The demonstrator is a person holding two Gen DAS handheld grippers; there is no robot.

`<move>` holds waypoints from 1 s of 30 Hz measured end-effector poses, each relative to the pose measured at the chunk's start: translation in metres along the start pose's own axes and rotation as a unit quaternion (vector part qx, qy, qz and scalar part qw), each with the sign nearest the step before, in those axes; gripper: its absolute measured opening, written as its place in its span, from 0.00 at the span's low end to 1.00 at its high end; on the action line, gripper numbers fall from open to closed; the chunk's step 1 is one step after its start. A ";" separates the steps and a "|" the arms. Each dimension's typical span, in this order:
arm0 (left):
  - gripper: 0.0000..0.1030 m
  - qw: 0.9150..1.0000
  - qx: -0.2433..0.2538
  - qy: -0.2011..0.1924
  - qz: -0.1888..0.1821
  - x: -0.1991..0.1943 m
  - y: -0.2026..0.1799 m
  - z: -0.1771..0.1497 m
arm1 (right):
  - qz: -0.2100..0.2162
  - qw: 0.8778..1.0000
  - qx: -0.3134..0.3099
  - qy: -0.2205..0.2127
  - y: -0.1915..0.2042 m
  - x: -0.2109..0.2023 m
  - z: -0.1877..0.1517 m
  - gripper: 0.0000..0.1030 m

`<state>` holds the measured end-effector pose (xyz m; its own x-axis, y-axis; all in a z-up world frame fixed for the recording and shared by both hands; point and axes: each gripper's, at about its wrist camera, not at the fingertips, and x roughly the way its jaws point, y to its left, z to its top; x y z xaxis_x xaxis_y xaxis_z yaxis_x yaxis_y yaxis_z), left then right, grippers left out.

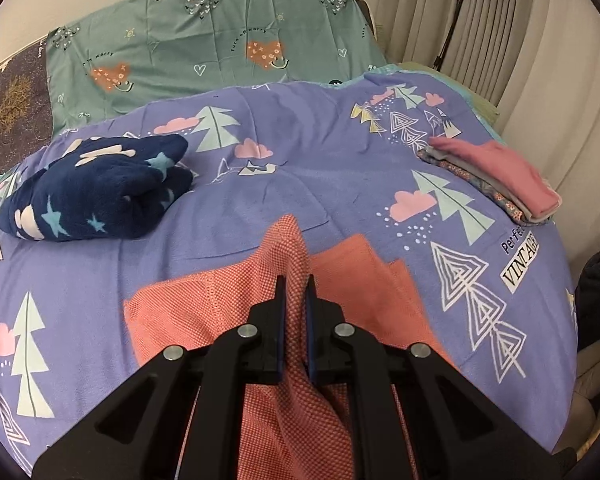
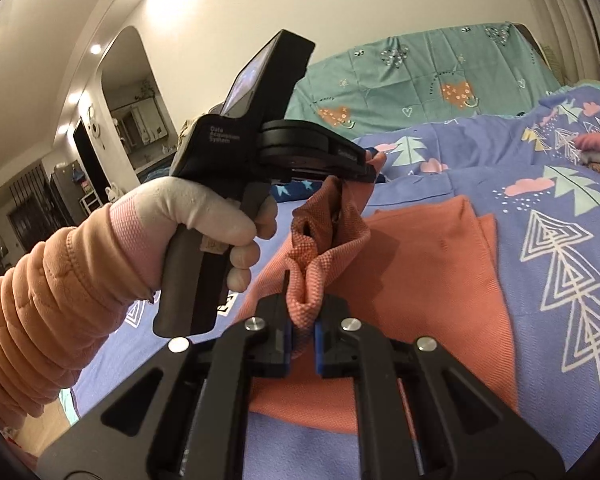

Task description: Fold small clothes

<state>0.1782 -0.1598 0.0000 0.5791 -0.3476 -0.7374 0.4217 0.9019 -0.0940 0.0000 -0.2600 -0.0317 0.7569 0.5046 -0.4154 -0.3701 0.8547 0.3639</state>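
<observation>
Two grippers: both are clamped on one coral cloth (image 1: 204, 312), so that an edge can be lifted and carried over as a single fold.
Left gripper (image 1: 294, 292): its fingers are pressed onto a raised ridge of cloth; the fabric is pinched between them and rises beyond the tips in a peak, while the rest falls away below and to either side.
Right gripper (image 2: 302, 312): its fingers are pinched on a bunched corner, which bulges upward between the pads; a taut span is carried forward from its tips to the left gripper (image 2: 364, 168), seen ahead and above.
Left hand (image 2: 204, 220): gloved, wrapped round the handle; the grip is judged to be kept firm so the cloth is not dropped mid-fold.
Cloth, lower part: laid flat on the purple sheet (image 1: 320, 168) ahead of and right of the right fingers, with layered edges showing, which suggests a fold partly made.
Folded stack (image 1: 496, 176): set far ahead and right of the left fingers, well apart, judged to be finished items.
Navy fleece (image 1: 96, 190): lying ahead and left of the left fingers, loosely bundled, judged to be awaiting folding.
Risk: thin mesh may slip from one pinch if the span is overstretched.
</observation>
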 end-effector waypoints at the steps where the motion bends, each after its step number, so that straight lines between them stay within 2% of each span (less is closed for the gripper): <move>1: 0.07 1.000 -0.001 0.000 0.001 0.001 -0.004 0.001 | -0.002 1.000 0.006 -0.001 -0.005 -0.003 -0.001 0.07; 17: 0.07 0.999 0.026 0.036 0.003 0.048 -0.063 0.007 | -0.036 0.995 0.092 0.001 -0.065 -0.032 -0.017 0.07; 22: 0.07 0.998 0.037 0.047 0.013 0.063 -0.076 0.007 | -0.035 0.991 0.126 0.011 -0.085 -0.034 -0.024 0.07; 30: 0.07 0.997 0.046 0.058 0.022 0.085 -0.090 0.004 | -0.030 0.989 0.142 0.014 -0.095 -0.035 -0.027 0.07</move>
<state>0.1921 -0.2717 -0.0511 0.5162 -0.2705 -0.8126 0.4627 0.8865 -0.0011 -0.0058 -0.3561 -0.0742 0.7560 0.4607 -0.4650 -0.1552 0.8163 0.5564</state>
